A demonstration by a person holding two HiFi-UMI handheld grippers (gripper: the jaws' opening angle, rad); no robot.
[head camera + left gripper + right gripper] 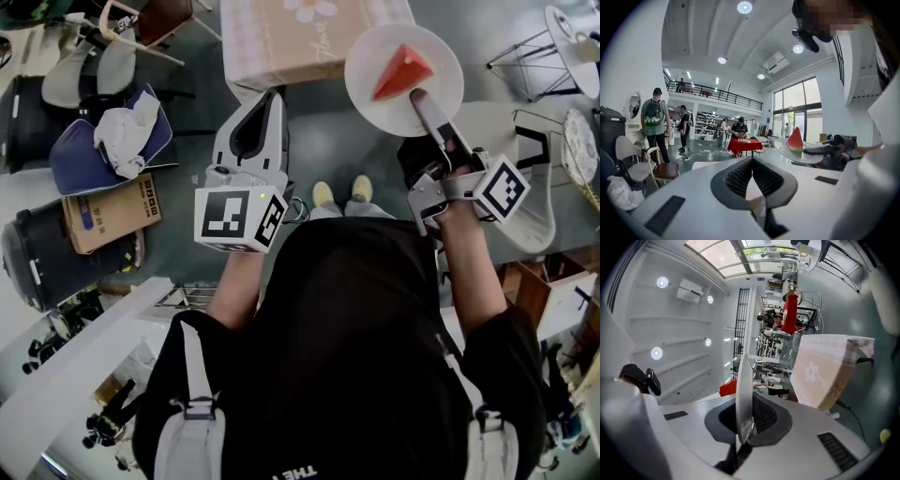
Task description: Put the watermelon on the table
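Watermelon slice (401, 72): sits mid-plate on a white plate (375, 37), apparently held flat to keep it from sliding, short of the cloth-covered surface (281, 42), right hand-held gripper (418, 96) clenched on the plate's near rim; left hand-held gripper (270, 96) closed, empty.

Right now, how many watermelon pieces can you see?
1. The watermelon slice sits on the white plate, which the right claw grips by its rim, out in front of the person. I see no other, though one could be hidden.
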